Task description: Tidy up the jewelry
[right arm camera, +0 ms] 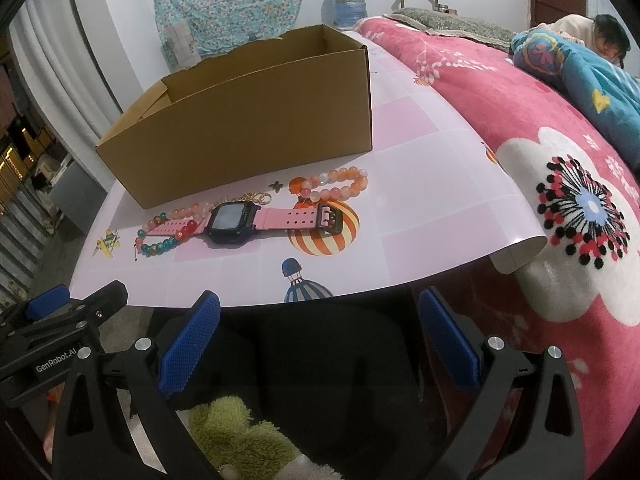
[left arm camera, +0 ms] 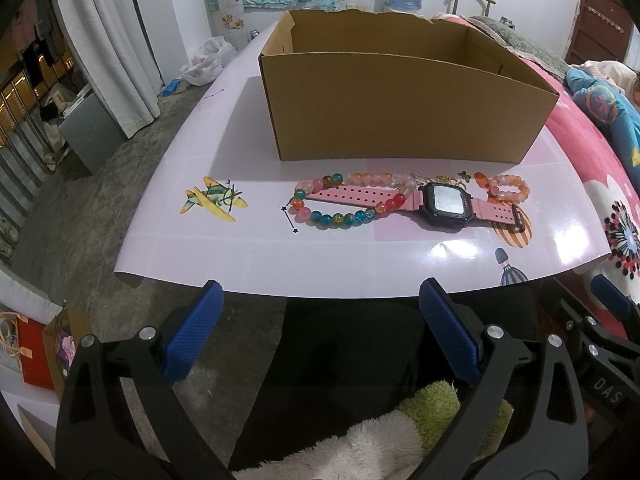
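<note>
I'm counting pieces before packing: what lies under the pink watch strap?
The multicoloured bead bracelet lies partly under the pink watch strap, its loop showing on both sides. The beads directly beneath the strap are covered, so they cannot be seen.

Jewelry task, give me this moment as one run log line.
stage: not started | left gripper: open, empty | right gripper: open, empty | watch, bead bracelets on table before cardboard box

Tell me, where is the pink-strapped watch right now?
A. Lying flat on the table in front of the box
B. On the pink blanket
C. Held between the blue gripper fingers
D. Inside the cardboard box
A: the watch lies flat on the table among the bead bracelets, just in front of the cardboard box, and both grippers are open and hold nothing.
</note>
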`<state>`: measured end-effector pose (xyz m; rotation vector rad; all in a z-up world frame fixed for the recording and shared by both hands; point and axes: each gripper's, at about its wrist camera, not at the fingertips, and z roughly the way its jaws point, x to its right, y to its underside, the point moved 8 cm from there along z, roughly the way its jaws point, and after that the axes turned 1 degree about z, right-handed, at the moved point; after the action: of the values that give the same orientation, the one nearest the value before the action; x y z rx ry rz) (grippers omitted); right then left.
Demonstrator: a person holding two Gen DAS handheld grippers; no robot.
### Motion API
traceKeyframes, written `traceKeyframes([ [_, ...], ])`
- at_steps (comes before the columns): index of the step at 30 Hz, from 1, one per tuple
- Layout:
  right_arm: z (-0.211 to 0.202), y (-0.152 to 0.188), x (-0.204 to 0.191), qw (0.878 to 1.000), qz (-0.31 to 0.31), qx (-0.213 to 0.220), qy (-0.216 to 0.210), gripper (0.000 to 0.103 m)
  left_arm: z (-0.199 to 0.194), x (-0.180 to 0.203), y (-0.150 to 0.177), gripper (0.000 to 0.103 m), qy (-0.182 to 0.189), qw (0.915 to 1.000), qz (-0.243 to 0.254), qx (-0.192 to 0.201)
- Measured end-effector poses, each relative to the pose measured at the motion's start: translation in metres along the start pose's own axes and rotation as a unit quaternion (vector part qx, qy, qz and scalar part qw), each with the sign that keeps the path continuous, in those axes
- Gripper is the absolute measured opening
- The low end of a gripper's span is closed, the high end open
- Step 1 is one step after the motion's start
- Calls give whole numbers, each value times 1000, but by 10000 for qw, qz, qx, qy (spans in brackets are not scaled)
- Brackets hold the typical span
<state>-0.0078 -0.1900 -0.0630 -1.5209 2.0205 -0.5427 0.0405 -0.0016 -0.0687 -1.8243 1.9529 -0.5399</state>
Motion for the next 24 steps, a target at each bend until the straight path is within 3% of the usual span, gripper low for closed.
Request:
traceKeyframes([
  [24, 7, -9, -1, 10000, 50, -53, 53, 97, 11, -8, -8, 95, -68, 10000, -21, -39],
])
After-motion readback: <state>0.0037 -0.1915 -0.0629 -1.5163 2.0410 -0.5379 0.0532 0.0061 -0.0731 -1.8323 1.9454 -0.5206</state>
